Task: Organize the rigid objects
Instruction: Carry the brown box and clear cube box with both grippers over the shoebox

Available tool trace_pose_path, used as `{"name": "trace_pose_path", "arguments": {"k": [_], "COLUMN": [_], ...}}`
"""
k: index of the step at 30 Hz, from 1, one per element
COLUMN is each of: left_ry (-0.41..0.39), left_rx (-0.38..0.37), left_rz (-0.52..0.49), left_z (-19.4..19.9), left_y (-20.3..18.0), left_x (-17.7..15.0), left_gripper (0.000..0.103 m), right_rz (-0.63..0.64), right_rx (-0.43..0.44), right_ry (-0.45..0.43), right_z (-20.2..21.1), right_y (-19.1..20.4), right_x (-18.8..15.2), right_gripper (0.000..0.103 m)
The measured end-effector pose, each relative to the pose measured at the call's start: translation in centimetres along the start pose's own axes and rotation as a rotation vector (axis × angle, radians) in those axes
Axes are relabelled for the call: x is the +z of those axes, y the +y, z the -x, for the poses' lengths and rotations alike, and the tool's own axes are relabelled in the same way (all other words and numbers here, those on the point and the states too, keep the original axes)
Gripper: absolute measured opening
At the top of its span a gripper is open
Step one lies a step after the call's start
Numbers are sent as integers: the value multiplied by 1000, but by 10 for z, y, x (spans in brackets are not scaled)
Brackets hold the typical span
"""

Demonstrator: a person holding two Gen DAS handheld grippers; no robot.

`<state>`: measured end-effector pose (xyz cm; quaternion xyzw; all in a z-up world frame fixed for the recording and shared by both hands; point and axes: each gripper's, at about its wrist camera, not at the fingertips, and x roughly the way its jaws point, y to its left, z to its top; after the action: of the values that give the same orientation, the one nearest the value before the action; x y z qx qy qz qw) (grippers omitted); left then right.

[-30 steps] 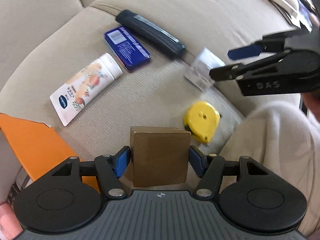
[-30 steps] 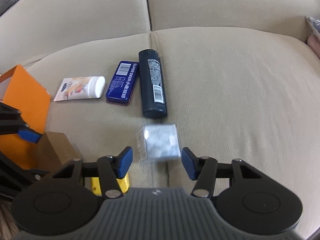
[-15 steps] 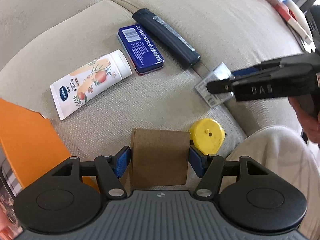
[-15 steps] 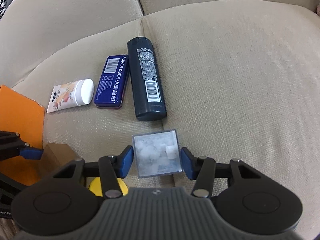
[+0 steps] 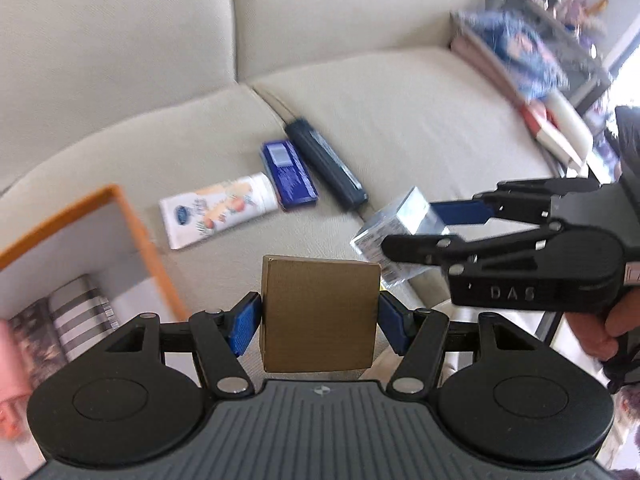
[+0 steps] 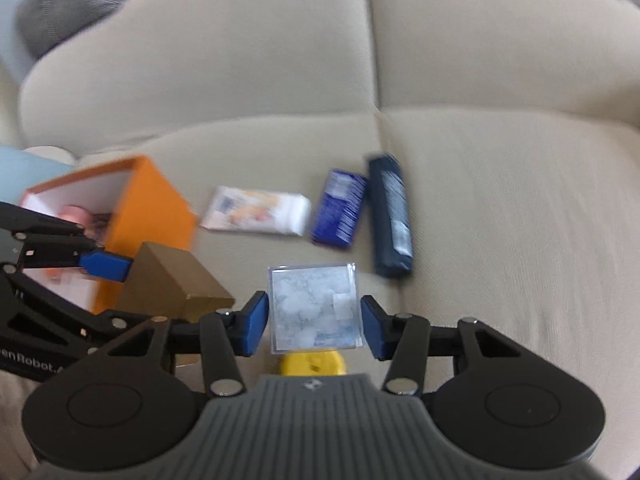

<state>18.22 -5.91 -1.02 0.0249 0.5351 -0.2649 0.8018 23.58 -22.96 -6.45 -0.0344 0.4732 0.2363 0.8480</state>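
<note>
My left gripper (image 5: 318, 322) is shut on a brown cardboard box (image 5: 320, 304) and holds it in the air above the beige sofa seat. My right gripper (image 6: 315, 322) is shut on a clear plastic box (image 6: 312, 304) with white contents, lifted over a yellow tape measure (image 6: 312, 364). In the left wrist view the right gripper (image 5: 412, 228) and its clear box (image 5: 396, 216) hang just right of the brown box. An open orange box (image 5: 136, 232) stands to the left. On the cushion lie a white tube (image 5: 220, 208), a blue tin (image 5: 290, 176) and a dark bottle (image 5: 326, 168).
The orange box (image 6: 148, 204) holds striped and pink items (image 5: 80, 316). Books and magazines (image 5: 520, 56) are piled at the sofa's right end. A grey cushion (image 6: 68, 4) sits at the back left. A person's hand (image 5: 600, 332) grips the right tool.
Both grippers have risen and the views have tilted up. The right gripper closed on the clear box and lifted it off the cushion. The orange box's inside has come into view.
</note>
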Motion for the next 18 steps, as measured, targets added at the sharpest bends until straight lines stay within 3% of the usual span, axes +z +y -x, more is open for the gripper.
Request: {"name": "trace_pose_path", "arguments": {"k": [6, 18], "left_ry": [-73, -107], "left_rx": [44, 153], "left_rz": [100, 258], "left_z": [50, 90], "left_y": [32, 111], "left_x": [-14, -61], "left_gripper": [72, 72], "right_rz": [102, 311], "right_rx": [81, 155], "right_ry": [-68, -90], "right_z": [25, 20], "right_y": [55, 159], "right_x": [14, 37], "right_gripper": [51, 51]}}
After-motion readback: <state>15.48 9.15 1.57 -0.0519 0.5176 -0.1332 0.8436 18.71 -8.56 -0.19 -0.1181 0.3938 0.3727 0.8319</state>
